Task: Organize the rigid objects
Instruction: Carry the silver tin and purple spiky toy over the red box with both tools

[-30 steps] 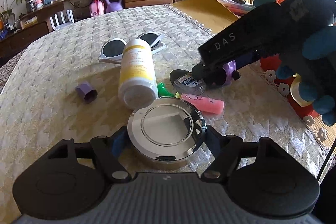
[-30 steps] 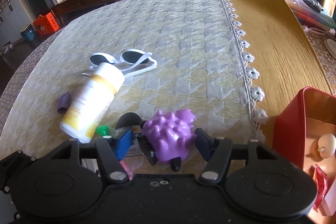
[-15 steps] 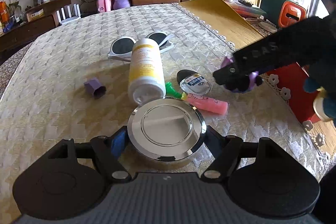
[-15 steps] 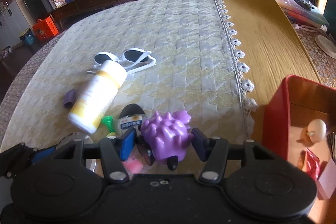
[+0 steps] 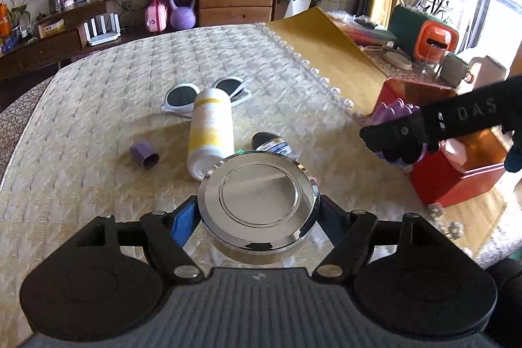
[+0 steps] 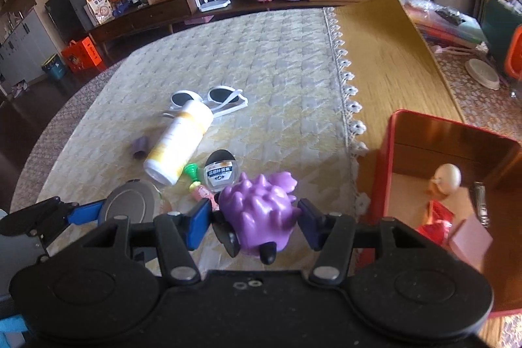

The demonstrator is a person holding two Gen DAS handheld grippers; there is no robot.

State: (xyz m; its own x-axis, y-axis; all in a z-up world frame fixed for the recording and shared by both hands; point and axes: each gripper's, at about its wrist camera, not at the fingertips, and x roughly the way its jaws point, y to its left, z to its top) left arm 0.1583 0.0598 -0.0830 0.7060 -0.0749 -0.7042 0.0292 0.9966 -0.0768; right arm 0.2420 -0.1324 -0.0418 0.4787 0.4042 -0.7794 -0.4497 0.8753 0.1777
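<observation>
My left gripper is shut on a round chrome tin and holds it above the tablecloth. My right gripper is shut on a spiky purple toy, raised just left of the red box. In the left wrist view the right gripper and purple toy hang over the red box's near rim. The left gripper with the tin shows at lower left in the right wrist view.
On the cloth lie a white-and-yellow bottle, white sunglasses, a small purple cap, a clear black-lidded case and a pink-and-green piece. The box holds an egg-like toy and red items.
My right gripper carried the purple toy up off the cloth and rightward to the red box. My left gripper lifted the chrome tin slightly and holds it.
</observation>
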